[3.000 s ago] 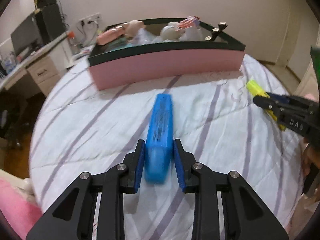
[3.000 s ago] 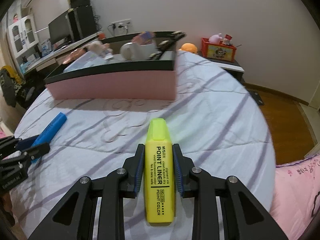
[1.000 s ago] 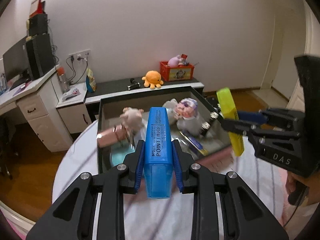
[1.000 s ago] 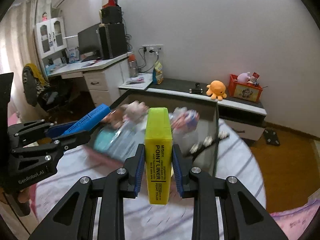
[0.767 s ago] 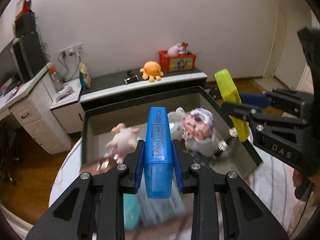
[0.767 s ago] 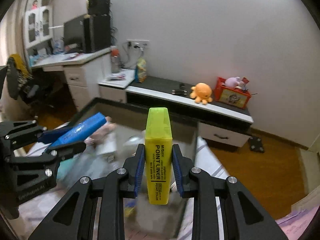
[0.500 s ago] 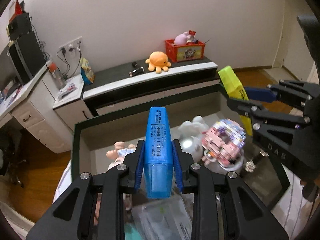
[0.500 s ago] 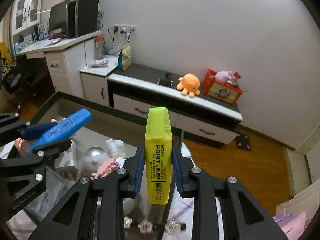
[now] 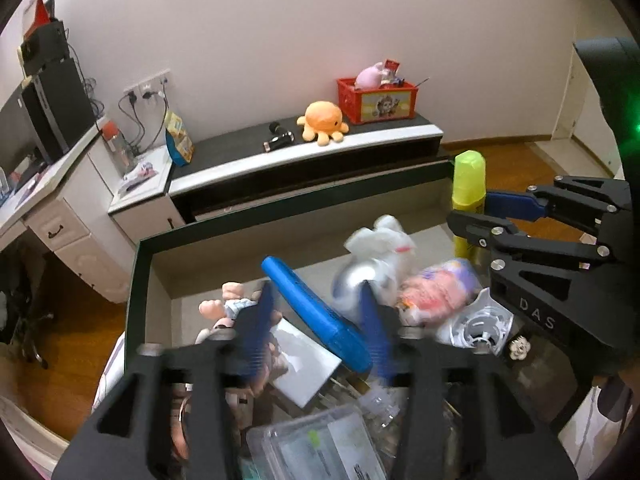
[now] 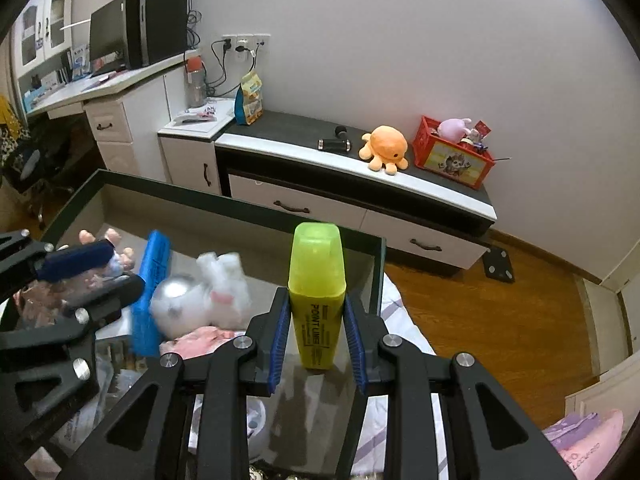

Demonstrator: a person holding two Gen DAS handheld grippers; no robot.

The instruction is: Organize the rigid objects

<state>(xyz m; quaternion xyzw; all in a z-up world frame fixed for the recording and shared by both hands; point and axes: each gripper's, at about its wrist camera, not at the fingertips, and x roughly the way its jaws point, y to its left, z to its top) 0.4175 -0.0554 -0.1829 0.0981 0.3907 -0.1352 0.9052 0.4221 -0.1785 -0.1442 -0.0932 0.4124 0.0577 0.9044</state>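
Note:
My left gripper (image 9: 316,320) is open over the dark-rimmed storage box (image 9: 280,216). The blue highlighter (image 9: 316,316) is loose between its spread fingers, tilted and blurred, above the toys in the box. It also shows in the right wrist view (image 10: 150,292). My right gripper (image 10: 318,336) has its jaws spread a little wider than the yellow highlighter (image 10: 318,288), which stands between them over the box's right end. Gaps show on both sides of it. The yellow highlighter also shows in the left wrist view (image 9: 468,184).
The box holds a white plush (image 9: 380,248), a pink toy (image 9: 432,292), a small doll (image 9: 224,308), a clear plastic case (image 9: 316,448) and other items. Behind it stands a low cabinet (image 10: 360,196) with an orange octopus plush (image 10: 384,148) and a red crate (image 10: 452,156). Wooden floor lies to the right.
Both grippers moved forward over the box and opened. The blue highlighter left the left fingers and tilts downward; the right jaws have parted from the yellow highlighter.

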